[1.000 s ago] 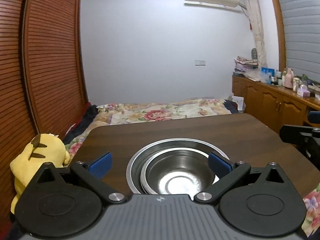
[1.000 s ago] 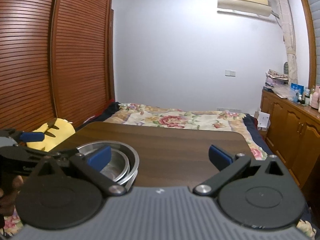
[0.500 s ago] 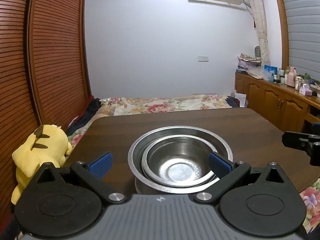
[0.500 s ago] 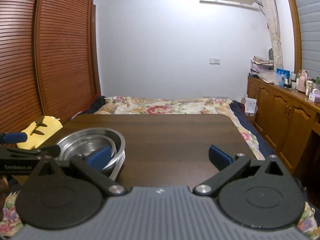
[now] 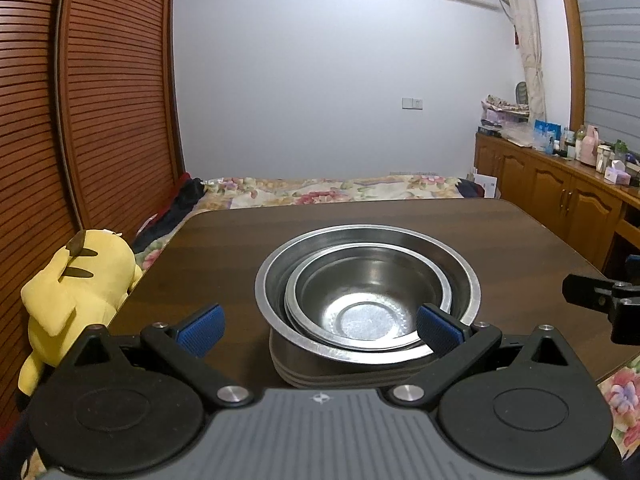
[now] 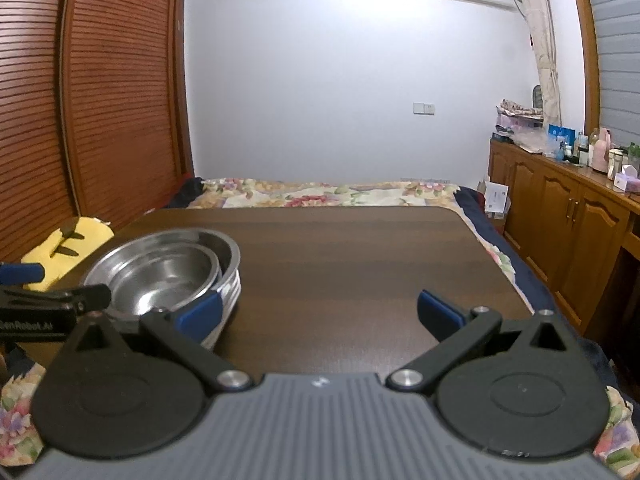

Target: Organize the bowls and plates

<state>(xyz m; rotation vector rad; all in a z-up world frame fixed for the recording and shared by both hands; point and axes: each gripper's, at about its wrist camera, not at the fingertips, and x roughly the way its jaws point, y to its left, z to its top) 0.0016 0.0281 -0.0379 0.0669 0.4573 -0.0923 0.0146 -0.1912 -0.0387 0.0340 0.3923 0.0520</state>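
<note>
A stack of steel bowls (image 5: 460, 276) stands on the dark wooden table (image 5: 520, 240), a smaller bowl (image 5: 360, 300) nested in a larger one, over several stacked rims. My left gripper (image 5: 320, 326) is open and empty just in front of the stack, its fingers either side of the near rim and not touching it. In the right wrist view the same stack (image 6: 168, 268) sits at the left. My right gripper (image 6: 320, 310) is open and empty over the table's near edge, to the right of the stack.
A yellow plush toy (image 5: 76, 280) leans beside the table's left edge. A bed with a floral cover (image 6: 320, 192) lies beyond the far edge. Wooden cabinets (image 6: 560, 216) with bottles on top line the right wall. Slatted wardrobe doors (image 5: 100, 100) stand at the left.
Both grippers have drawn back and risen a little, so the bowl stack shows lower and fuller in view. Both stay open and the bowls have not moved.
</note>
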